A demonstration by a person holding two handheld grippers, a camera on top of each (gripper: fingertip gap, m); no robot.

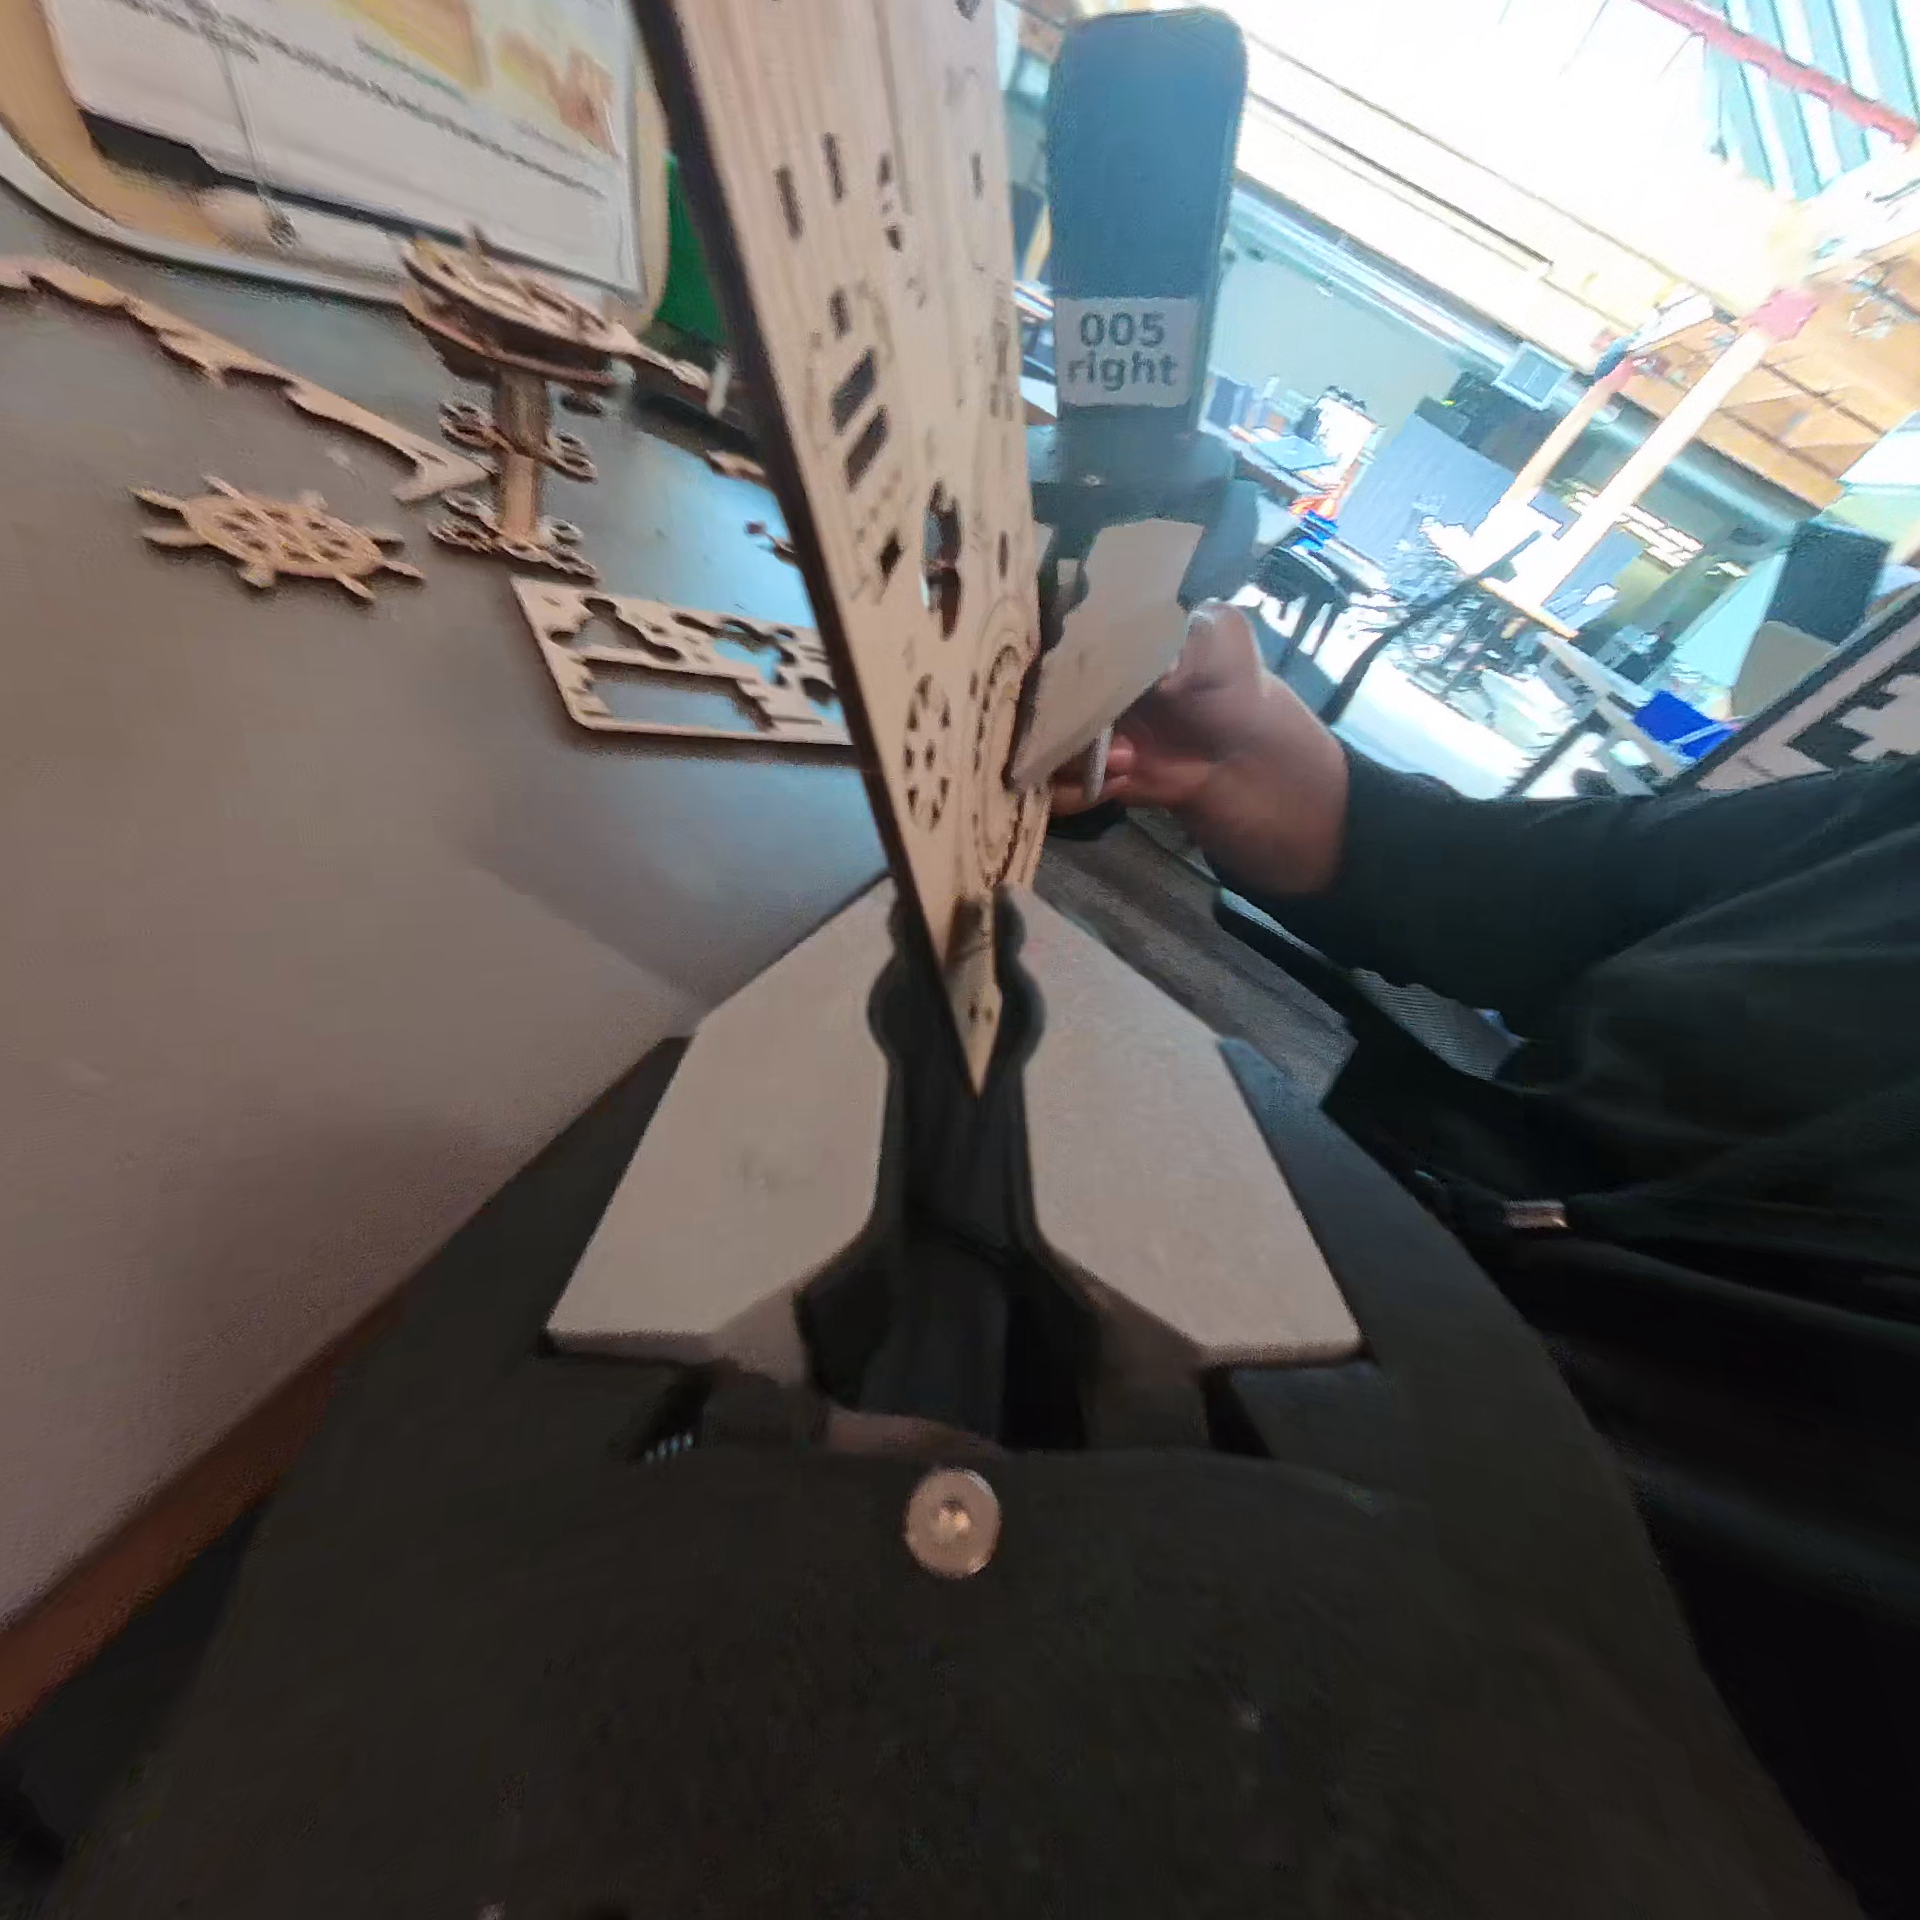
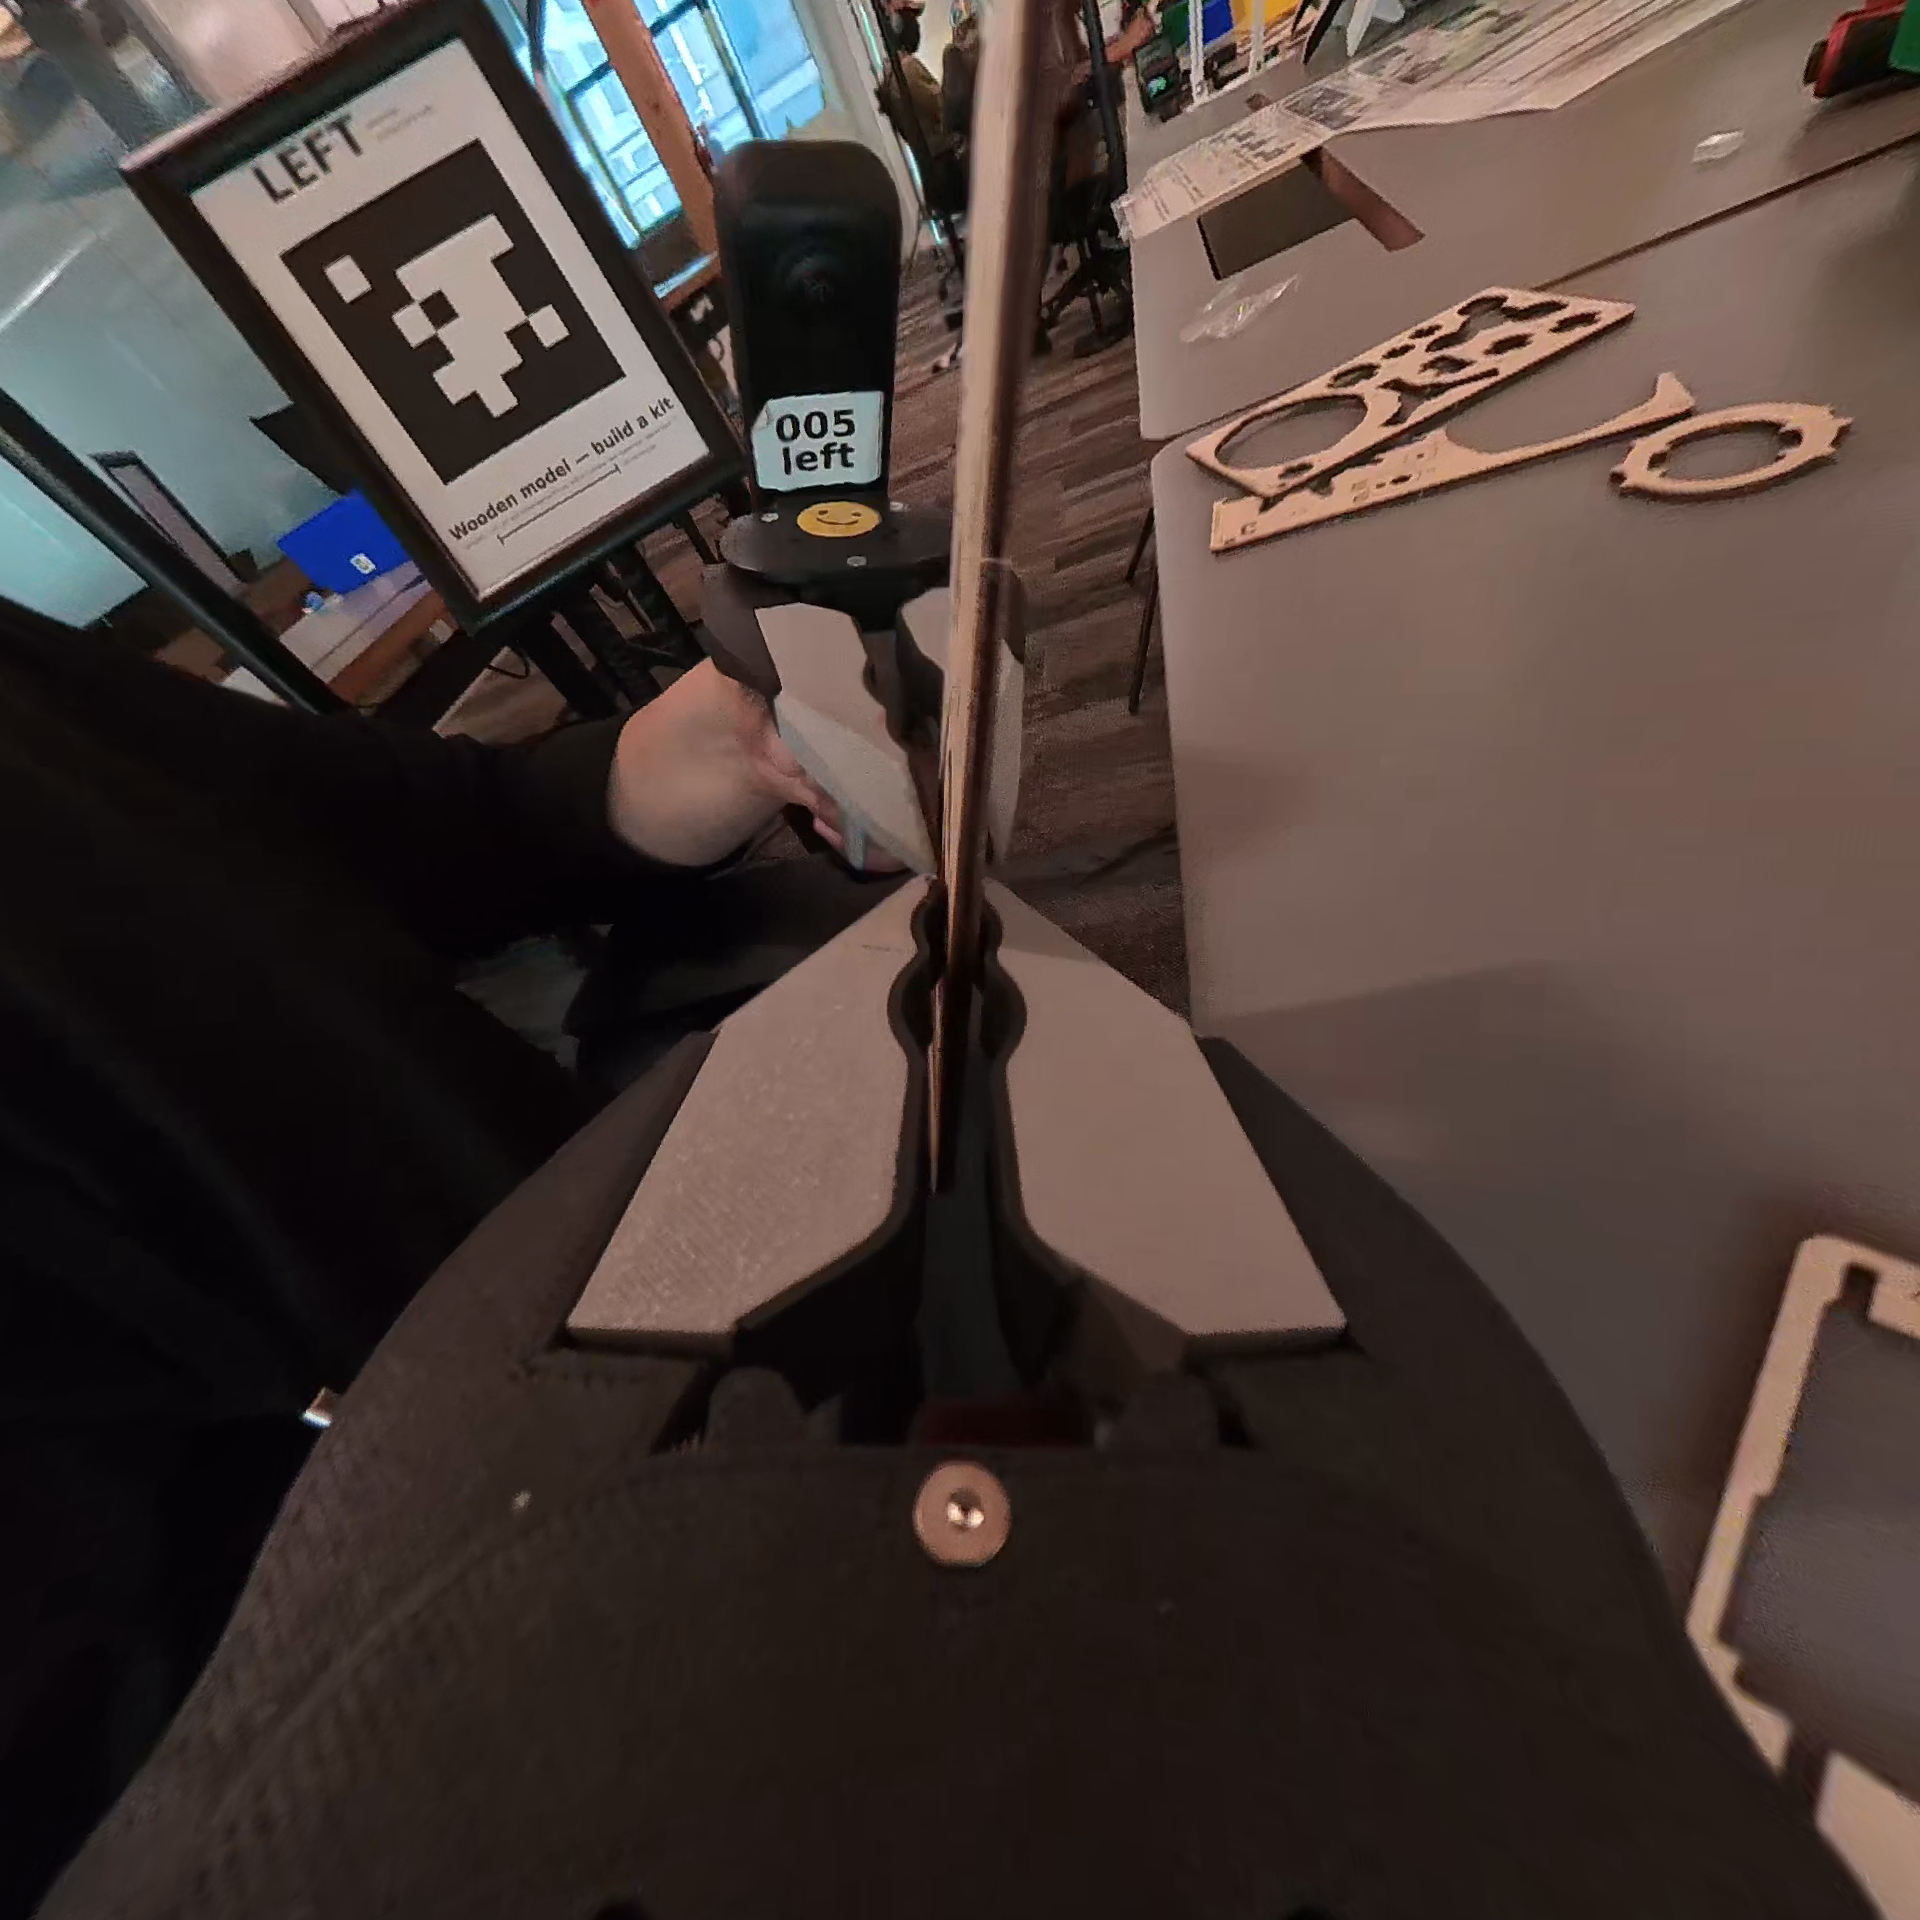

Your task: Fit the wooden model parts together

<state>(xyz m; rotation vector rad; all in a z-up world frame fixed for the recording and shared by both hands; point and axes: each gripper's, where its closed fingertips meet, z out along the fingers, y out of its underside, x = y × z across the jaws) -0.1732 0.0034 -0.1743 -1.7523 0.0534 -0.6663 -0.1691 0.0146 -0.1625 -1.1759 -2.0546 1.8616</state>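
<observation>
A laser-cut wooden parts sheet point(image 1: 894, 447) stands upright in the air off the table's edge, held by both grippers. My left gripper point(image 1: 961, 935) is shut on the sheet's lower corner. My right gripper point(image 2: 961, 935) is shut on the same sheet point(image 2: 987, 416), seen edge-on. In the left wrist view the right gripper point(image 1: 1039, 717) clamps the sheet's far side. In the right wrist view the left gripper point(image 2: 935, 821) faces mine across the sheet. A partly built wooden model point(image 1: 514, 353) stands on the grey table point(image 1: 312, 831).
On the table lie a wheel-shaped piece point(image 1: 275, 535), an emptied sheet frame point(image 1: 675, 670), a long cut-out strip point(image 1: 218, 353), another emptied frame point(image 2: 1403, 416), a ring piece point(image 2: 1725, 452) and a frame corner point(image 2: 1808, 1538). A printed instruction sheet point(image 1: 343, 114) lies behind. A framed marker sign point(image 2: 436, 322) stands left. The grippers are tip to tip, or close to it. The wheel-shaped piece point(image 1: 275, 535) is about equally far from each gripper, around 25 cm.
</observation>
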